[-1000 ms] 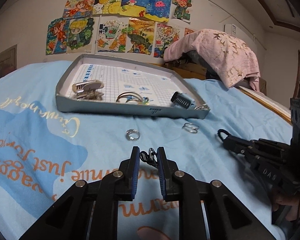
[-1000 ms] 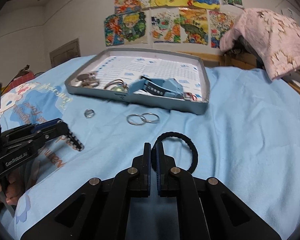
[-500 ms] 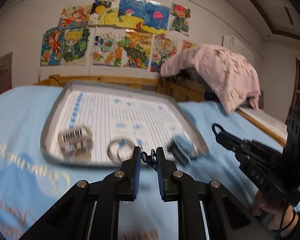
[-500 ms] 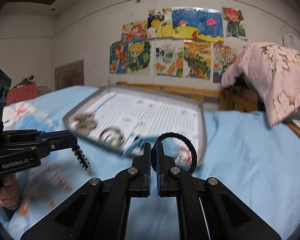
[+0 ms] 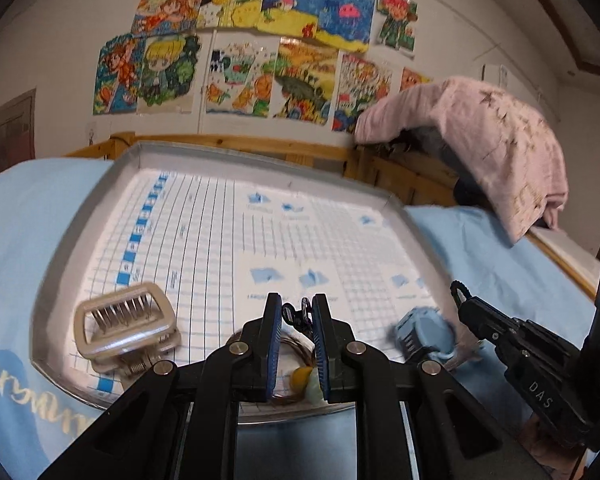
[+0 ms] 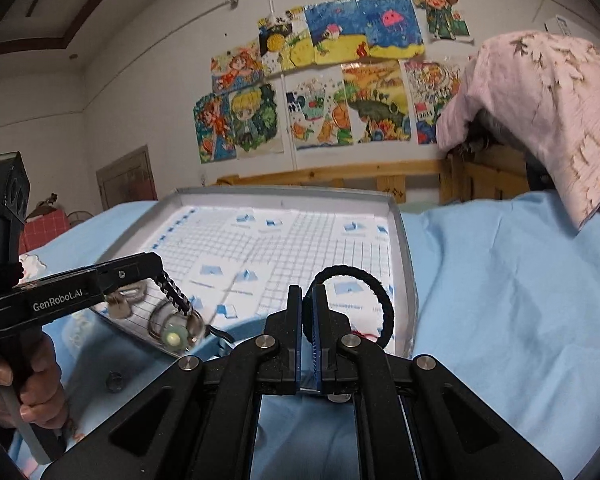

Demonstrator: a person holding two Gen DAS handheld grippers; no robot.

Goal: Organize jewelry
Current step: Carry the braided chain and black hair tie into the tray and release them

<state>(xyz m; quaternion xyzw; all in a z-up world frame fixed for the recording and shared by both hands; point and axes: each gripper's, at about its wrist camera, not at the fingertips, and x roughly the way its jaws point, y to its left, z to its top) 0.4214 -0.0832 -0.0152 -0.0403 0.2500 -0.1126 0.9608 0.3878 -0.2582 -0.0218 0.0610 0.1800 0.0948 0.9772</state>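
My left gripper (image 5: 296, 312) is shut on a small dark metal clip (image 5: 295, 314) and holds it above the near edge of the grey tray (image 5: 99, 196). My right gripper (image 6: 307, 300) is shut on a black hair tie (image 6: 380, 300), held over the tray's (image 6: 400, 248) right near corner. In the tray lie a beige claw clip (image 5: 123, 328), a thin bangle with a yellow and green bead (image 5: 300, 376) and a blue watch (image 5: 424, 332). The left gripper also shows in the right wrist view (image 6: 171, 292); the right gripper shows in the left wrist view (image 5: 460, 296).
The tray sits on a light blue bedsheet (image 6: 500, 300). A small ring (image 6: 113, 380) lies on the sheet near the left hand. A pink cloth (image 5: 480, 140) drapes over a wooden frame at the back right. Drawings (image 5: 259, 48) cover the wall.
Both grippers have lifted from the sheet and moved forward over the tray, each still holding its item. The loose rings on the sheet have dropped out of the left view.
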